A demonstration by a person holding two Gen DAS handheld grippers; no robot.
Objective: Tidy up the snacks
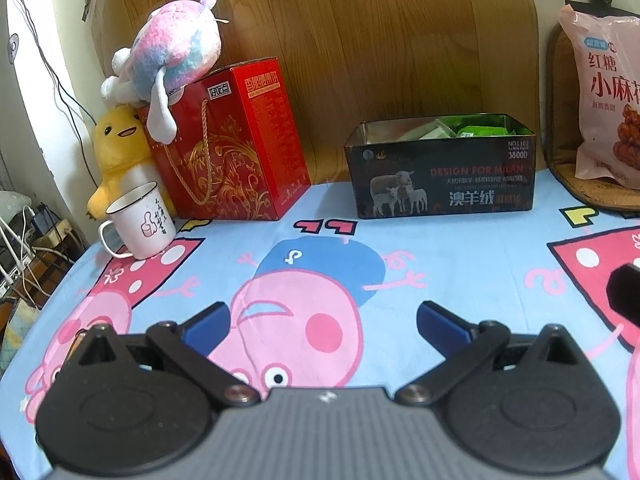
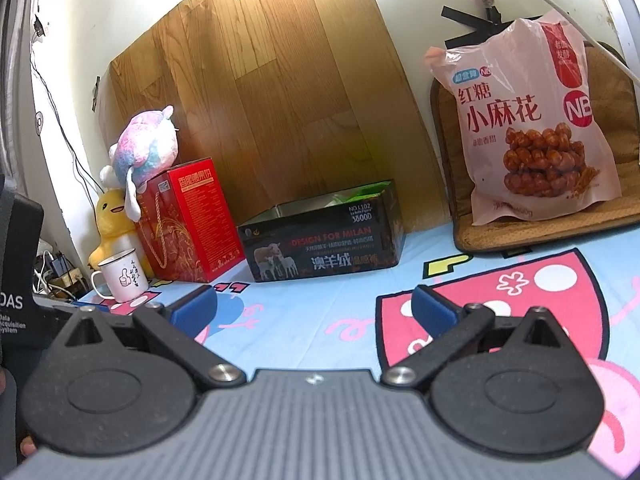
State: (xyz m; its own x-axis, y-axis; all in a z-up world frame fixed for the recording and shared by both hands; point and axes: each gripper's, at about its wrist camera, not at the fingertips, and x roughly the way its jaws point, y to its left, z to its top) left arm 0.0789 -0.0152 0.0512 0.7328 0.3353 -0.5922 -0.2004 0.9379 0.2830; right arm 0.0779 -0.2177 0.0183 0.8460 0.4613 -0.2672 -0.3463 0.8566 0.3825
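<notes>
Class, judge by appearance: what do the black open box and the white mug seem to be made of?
Black open box with sheep picture: probably printed tin, given the thin rim and shiny grey inner wall. White mug with thumbs-up drawing: likely enamelled metal, glossy with a thin dark rim.

A home, probably a bedroom; a cartoon-pig sheet (image 1: 460, 248) covers the surface, though whether bed or worktop is unclear; plush toys (image 1: 176, 52) sit on a red gift box (image 1: 240, 148); an enamel mug (image 1: 142, 222) and a snack bag (image 2: 528, 120) stand nearby.
</notes>
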